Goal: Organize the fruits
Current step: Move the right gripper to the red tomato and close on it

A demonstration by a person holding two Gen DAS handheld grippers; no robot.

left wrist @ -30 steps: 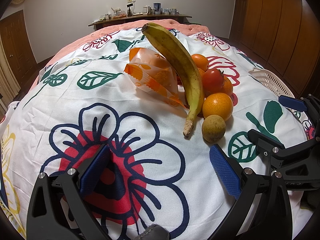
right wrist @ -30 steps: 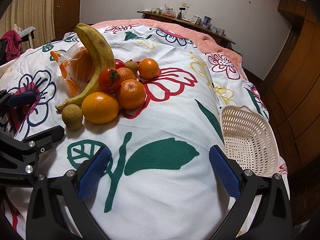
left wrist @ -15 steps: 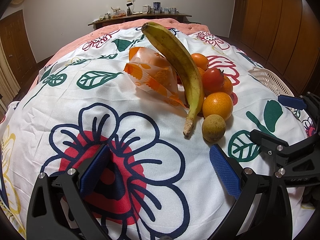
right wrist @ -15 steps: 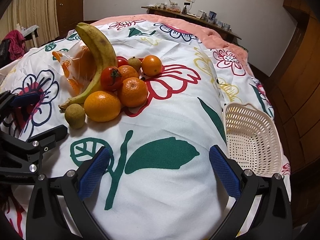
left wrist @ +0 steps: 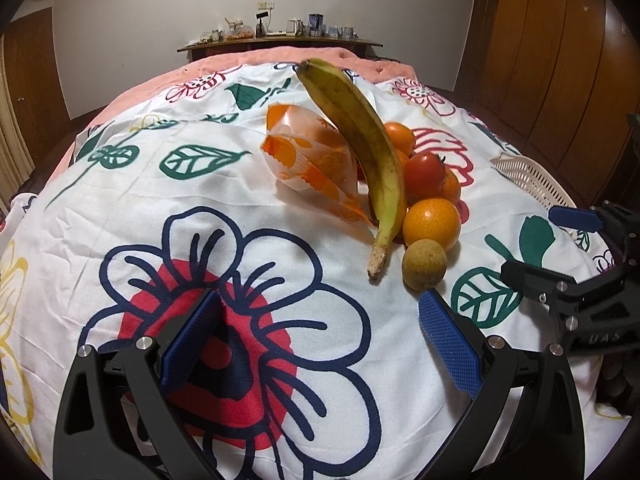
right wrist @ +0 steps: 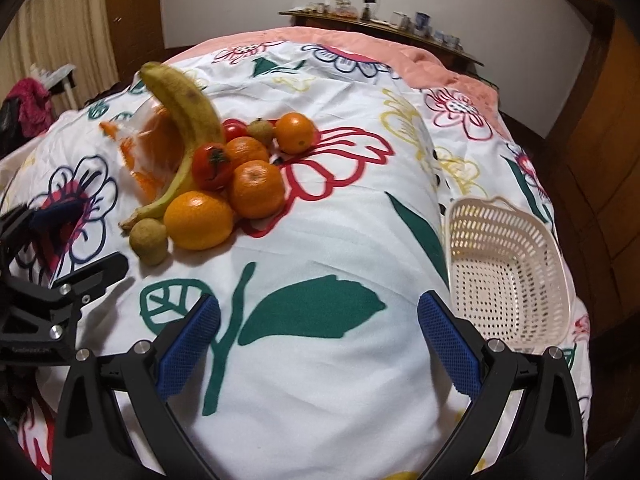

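Observation:
A pile of fruit lies on a flowered bedspread: a long banana, a red tomato, several oranges, a small brown round fruit and an orange-printed plastic bag. A cream perforated basket sits empty to the right. My left gripper is open, short of the pile. My right gripper is open over bare cloth between pile and basket.
The bedspread covers a bed that drops off at right toward wooden wardrobe doors. A wooden shelf with small items stands against the far wall. Pink clothing lies at far left.
The right gripper has moved and tilted slightly; in its view the fruit and basket have shifted right and down. The left gripper has hardly moved. Both stay open.

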